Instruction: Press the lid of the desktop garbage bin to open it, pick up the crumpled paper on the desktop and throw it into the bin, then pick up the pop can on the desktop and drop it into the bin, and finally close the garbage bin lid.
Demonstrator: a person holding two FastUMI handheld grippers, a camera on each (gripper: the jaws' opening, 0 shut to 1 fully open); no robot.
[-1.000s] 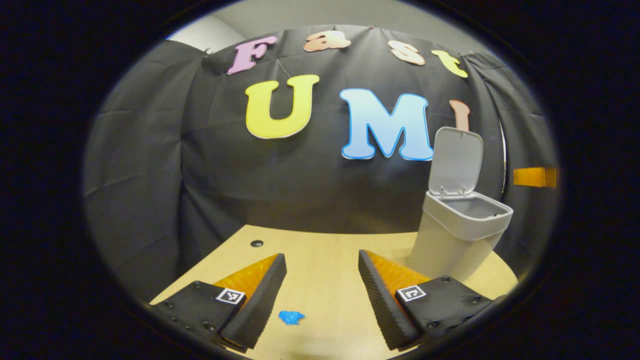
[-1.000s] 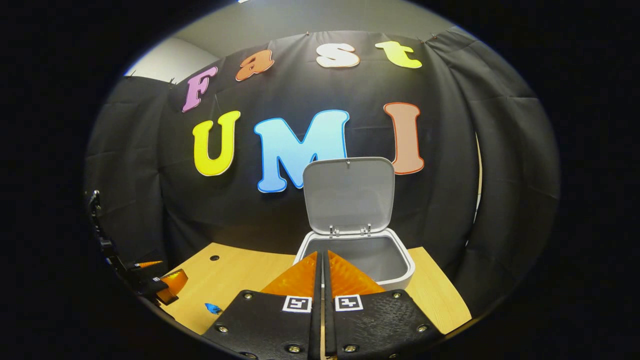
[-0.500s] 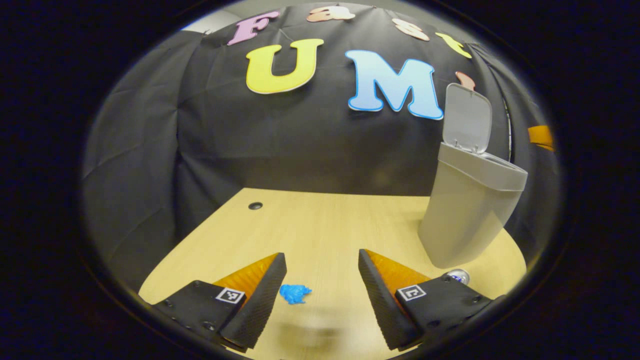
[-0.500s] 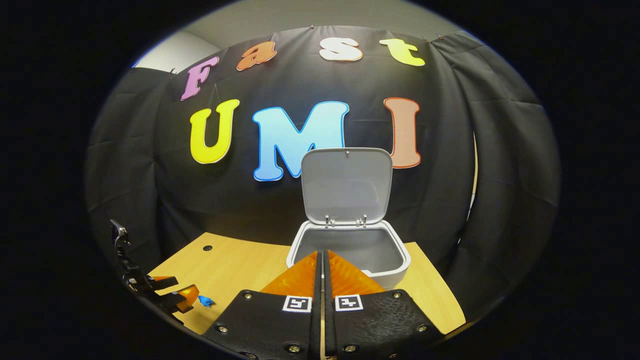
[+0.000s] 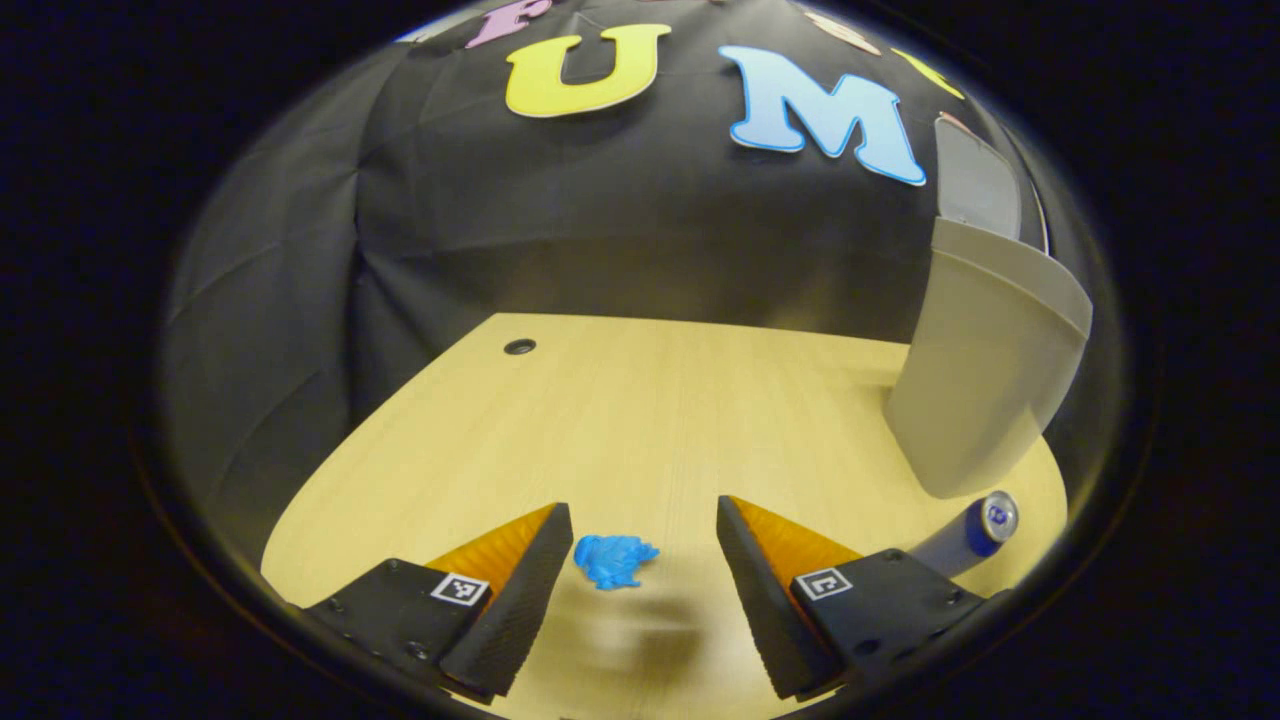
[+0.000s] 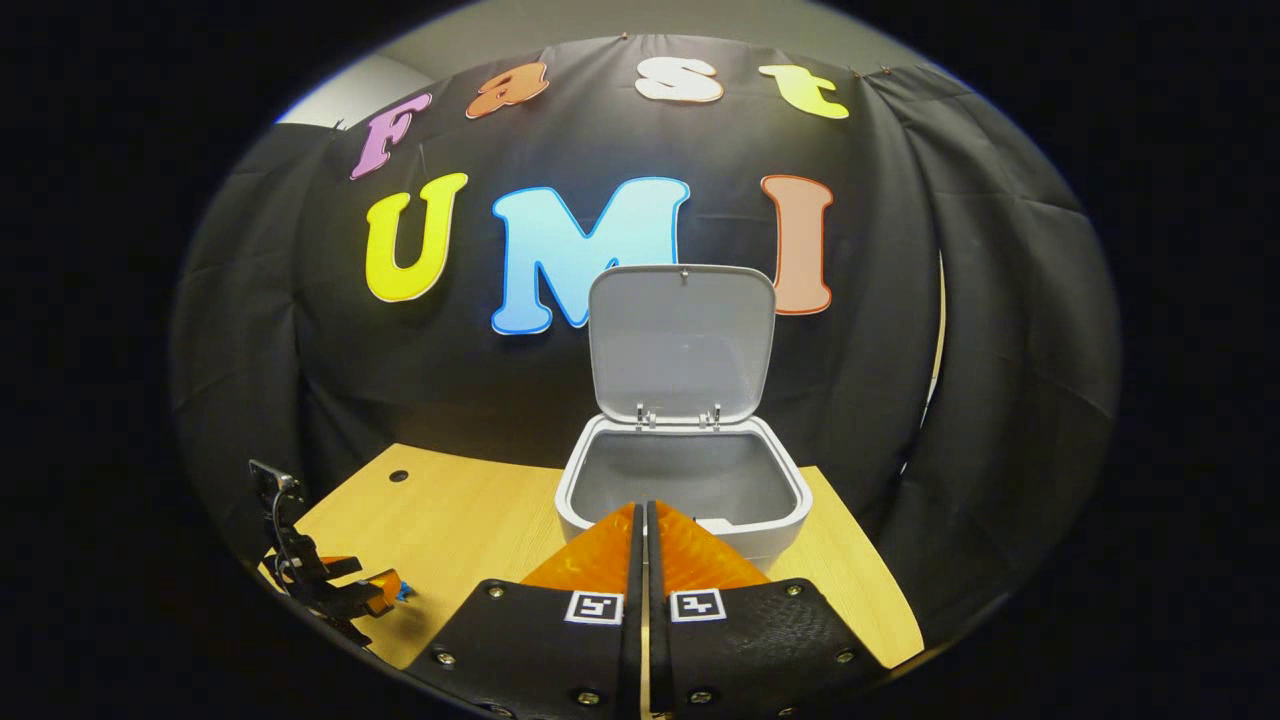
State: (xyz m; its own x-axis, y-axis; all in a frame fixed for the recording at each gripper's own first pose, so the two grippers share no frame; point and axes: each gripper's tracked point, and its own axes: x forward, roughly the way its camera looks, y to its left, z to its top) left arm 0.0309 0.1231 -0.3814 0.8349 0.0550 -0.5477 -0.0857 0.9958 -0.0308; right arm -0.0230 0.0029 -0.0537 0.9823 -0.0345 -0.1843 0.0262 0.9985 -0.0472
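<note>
Now the left gripper (image 5: pixel 640 530), fingers spread, brackets the crumpled paper (image 5: pixel 614 560); beside the open bin (image 6: pixel 683 490), the right gripper's (image 6: pixel 644 520) fingers are pressed together.

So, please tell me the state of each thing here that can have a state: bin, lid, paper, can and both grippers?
garbage bin: upright, open, inside looks empty.
lid: raised, standing upright at the back.
crumpled paper: on the desktop, between the open fingers, not gripped.
pop can: lying on its side beside the bin.
left gripper: open.
right gripper: shut, holding nothing.
</note>
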